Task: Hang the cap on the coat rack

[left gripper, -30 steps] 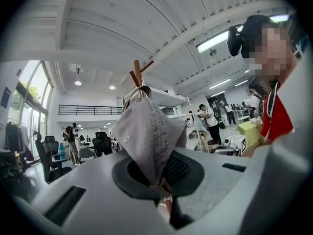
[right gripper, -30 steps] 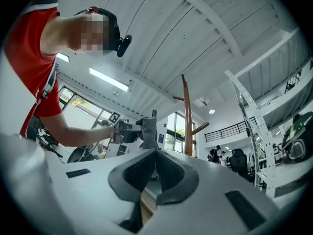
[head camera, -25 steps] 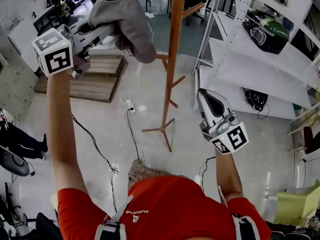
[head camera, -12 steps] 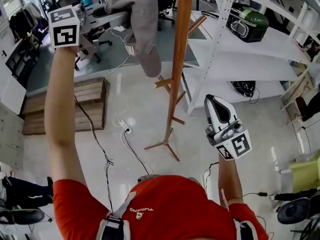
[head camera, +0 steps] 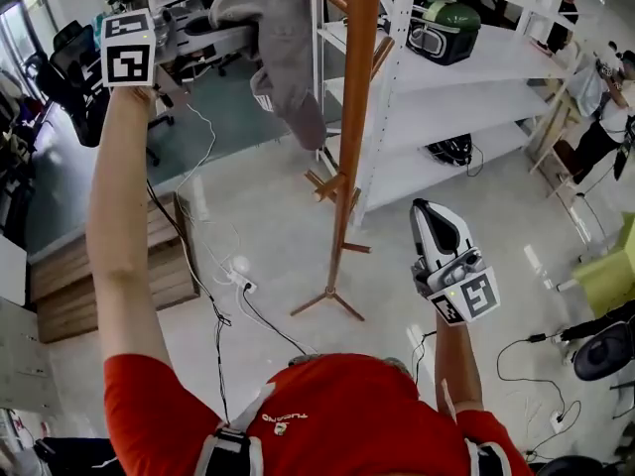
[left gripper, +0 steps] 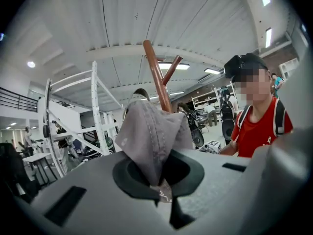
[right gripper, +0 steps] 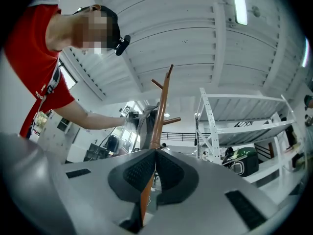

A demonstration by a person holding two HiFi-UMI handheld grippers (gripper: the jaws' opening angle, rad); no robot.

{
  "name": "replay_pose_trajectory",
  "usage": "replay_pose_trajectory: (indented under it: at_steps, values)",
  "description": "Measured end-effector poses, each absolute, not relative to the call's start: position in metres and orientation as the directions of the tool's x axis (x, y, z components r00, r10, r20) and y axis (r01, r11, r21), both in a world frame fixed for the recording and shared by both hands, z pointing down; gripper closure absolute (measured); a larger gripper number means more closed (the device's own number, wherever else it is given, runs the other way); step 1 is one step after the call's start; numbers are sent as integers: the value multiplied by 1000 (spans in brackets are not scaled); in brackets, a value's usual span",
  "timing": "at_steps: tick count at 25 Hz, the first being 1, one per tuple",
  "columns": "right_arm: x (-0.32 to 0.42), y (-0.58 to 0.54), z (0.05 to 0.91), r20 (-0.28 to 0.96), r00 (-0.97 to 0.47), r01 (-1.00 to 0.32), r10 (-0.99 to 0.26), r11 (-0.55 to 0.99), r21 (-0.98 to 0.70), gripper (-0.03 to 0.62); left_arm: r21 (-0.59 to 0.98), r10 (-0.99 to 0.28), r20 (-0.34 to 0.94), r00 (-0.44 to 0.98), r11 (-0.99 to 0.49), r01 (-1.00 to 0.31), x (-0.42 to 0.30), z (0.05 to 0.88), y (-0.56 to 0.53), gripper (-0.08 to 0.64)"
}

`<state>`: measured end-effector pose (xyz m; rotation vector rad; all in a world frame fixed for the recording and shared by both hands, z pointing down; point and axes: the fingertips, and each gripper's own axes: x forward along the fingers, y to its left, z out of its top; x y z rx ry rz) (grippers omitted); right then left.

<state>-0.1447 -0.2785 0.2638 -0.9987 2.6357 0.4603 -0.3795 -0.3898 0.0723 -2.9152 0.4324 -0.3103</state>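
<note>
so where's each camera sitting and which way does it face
Head view: on the person's head, facing steeply down; both arms, red shirt, left gripper, right gripper show.
Left gripper view: on the left gripper, facing up past jaws shut on the cap; shirt shows.
Right gripper view: on the right gripper, facing up past shut jaws; arm shows.
All share the coat rack.

The cap (head camera: 288,58) at 12 o'clock is soft, matt grey cloth with stitched seams, the coat rack (head camera: 354,117) beside it is smooth, faintly shiny brown wood, the shelving unit (head camera: 466,117) at 2 o'clock is white-painted metal, and the floor (head camera: 268,236) is glossy.
</note>
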Motion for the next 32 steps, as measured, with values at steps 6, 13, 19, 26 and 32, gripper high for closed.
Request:
replay_pose_trajectory:
  at_steps: [6,13,19,26,32]
  values:
    - [-149,-279,269,-347,-668,-737,-658,650,186,569,-179,-160,222,962,-976,-121,-379,79,-404,545]
    - [-162,-262,261,-337,-647,-759,-684,619,202,569,-133,-27,250,968,-991,7,-361,90,-397,544]
    - [-184,-266,244,-308,-658,-751,-688,631,194,569,-129,-4,250,968,-991,29,-354,108,-393,543]
    - [-178,-261,275,-306,-711,-699,-633,685,205,569,-194,-198,-1,980,-962,-194,-335,130,-381,380]
    - [-183,-262,274,-305,-748,-656,-589,726,206,569,-146,-352,-175,919,-914,-378,-366,128,-382,216]
